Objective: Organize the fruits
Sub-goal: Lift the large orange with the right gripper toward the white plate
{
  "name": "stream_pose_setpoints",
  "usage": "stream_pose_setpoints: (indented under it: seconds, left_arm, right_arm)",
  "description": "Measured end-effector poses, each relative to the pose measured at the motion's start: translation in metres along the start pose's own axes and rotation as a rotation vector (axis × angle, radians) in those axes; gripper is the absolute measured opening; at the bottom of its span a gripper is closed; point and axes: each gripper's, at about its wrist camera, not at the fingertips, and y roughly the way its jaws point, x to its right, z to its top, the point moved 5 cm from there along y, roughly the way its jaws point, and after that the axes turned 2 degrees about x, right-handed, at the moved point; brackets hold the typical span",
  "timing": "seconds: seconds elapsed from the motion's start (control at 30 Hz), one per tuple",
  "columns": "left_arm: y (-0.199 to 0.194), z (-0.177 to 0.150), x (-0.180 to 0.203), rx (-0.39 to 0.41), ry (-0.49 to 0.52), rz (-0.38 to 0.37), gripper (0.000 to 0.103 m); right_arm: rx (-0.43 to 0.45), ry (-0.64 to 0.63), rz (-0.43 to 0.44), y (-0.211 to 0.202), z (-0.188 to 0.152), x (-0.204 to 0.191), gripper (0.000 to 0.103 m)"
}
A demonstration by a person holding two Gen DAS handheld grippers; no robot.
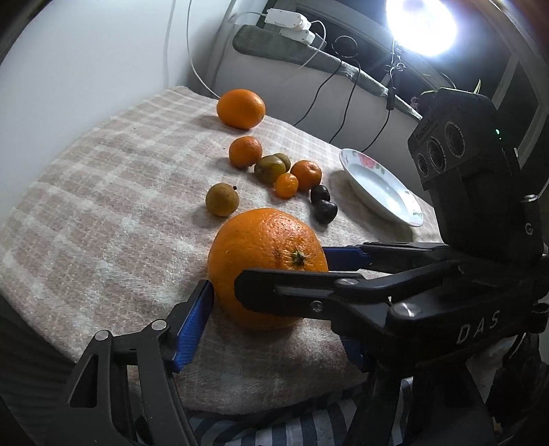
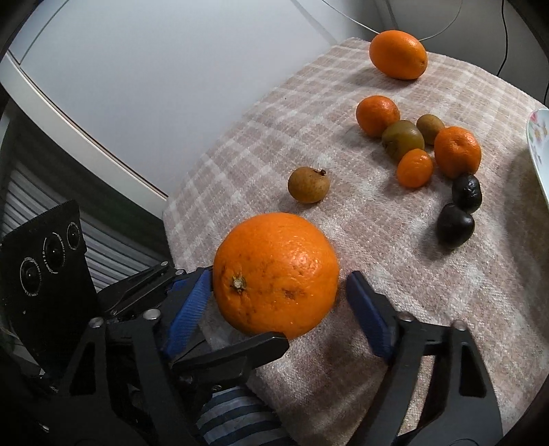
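Looks like a home, prob. a bedroom or living rm. Checked fleece blanket (image 1: 103,219) as work surface; floral china plate (image 1: 381,187) at 3 o'clock. White power strip (image 1: 290,21) w/ trailing cables at 12; bright lamp (image 1: 422,24) at 1; dark window (image 1: 521,89) behind.

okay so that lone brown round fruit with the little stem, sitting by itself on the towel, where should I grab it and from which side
Grip the brown round fruit across its widest middle, coming down from above. It stands apart from the big orange and the fruit cluster, so both flanks are free; keep the fingers off the small stem nub at its upper right.
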Motion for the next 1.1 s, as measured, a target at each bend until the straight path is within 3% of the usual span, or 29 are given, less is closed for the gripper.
stream_pose_setpoints:
  seconds: [0.5,1.1]
  left_arm:
    - [0.000,0.004,0.015,0.005,0.040,-0.001,0.067]
    - [0.023,0.042,0.090,0.052,0.192,-0.105,0.067]
  right_arm:
    - [0.031,0.031,0.014,-0.017,-0.004,0.002,0.075]
    - [0.190,0.091,-0.077,-0.098,0.003,0.047,0.075]
